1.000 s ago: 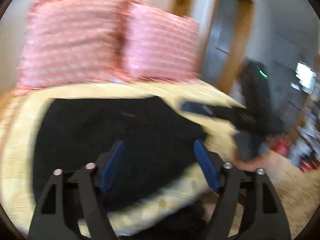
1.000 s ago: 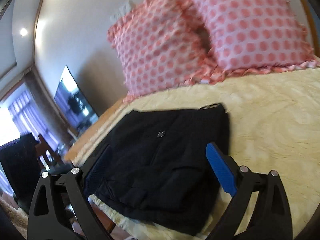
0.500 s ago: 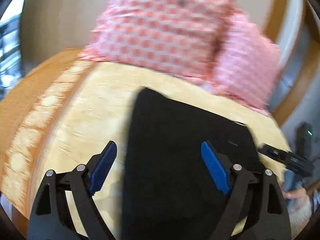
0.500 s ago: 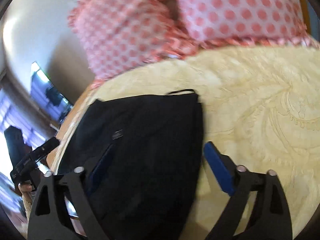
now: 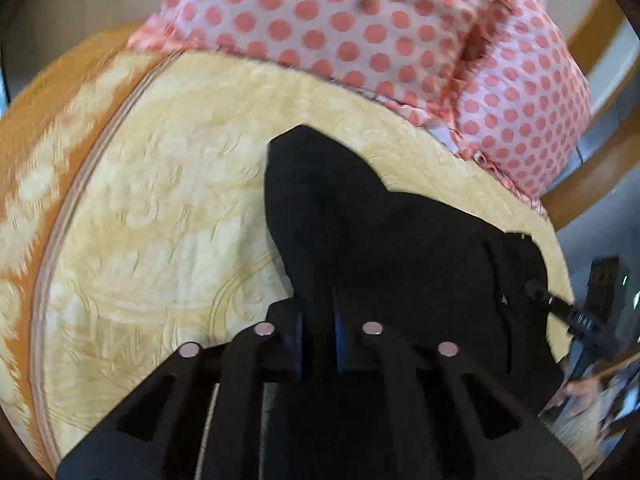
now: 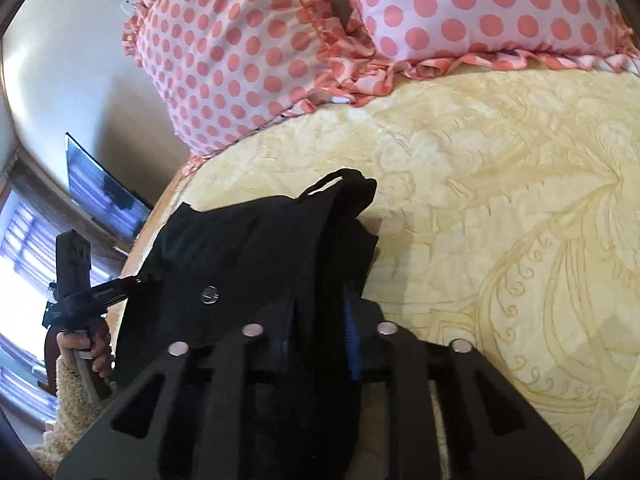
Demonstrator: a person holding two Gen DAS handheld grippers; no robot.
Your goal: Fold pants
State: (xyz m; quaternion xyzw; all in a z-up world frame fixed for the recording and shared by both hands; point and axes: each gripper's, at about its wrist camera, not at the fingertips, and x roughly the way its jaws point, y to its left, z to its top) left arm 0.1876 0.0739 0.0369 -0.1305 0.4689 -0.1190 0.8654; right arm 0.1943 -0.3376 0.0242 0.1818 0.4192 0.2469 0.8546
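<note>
Black pants [image 5: 380, 232] lie folded on a cream patterned bedspread [image 5: 160, 220]. My left gripper [image 5: 318, 340] is shut on the near left edge of the pants, with black cloth pinched between its blue pads. In the right wrist view the pants [image 6: 260, 256] lie bunched, with a small round logo and a loop at the far corner. My right gripper [image 6: 320, 336] is shut on the near right edge of the pants. The other gripper shows at the left in the right wrist view [image 6: 80, 296], held in a hand.
Two pink pillows with coral dots [image 5: 360, 32] [image 6: 260, 52] lean against the wall at the head of the bed. An orange border [image 5: 36, 128] runs along the bed's left side. A TV [image 6: 100, 188] and a window are at the left.
Both grippers were open above the pants and have closed on its near edges. The cloth has bunched and lifted between them. The cameras moved closer and lower.
</note>
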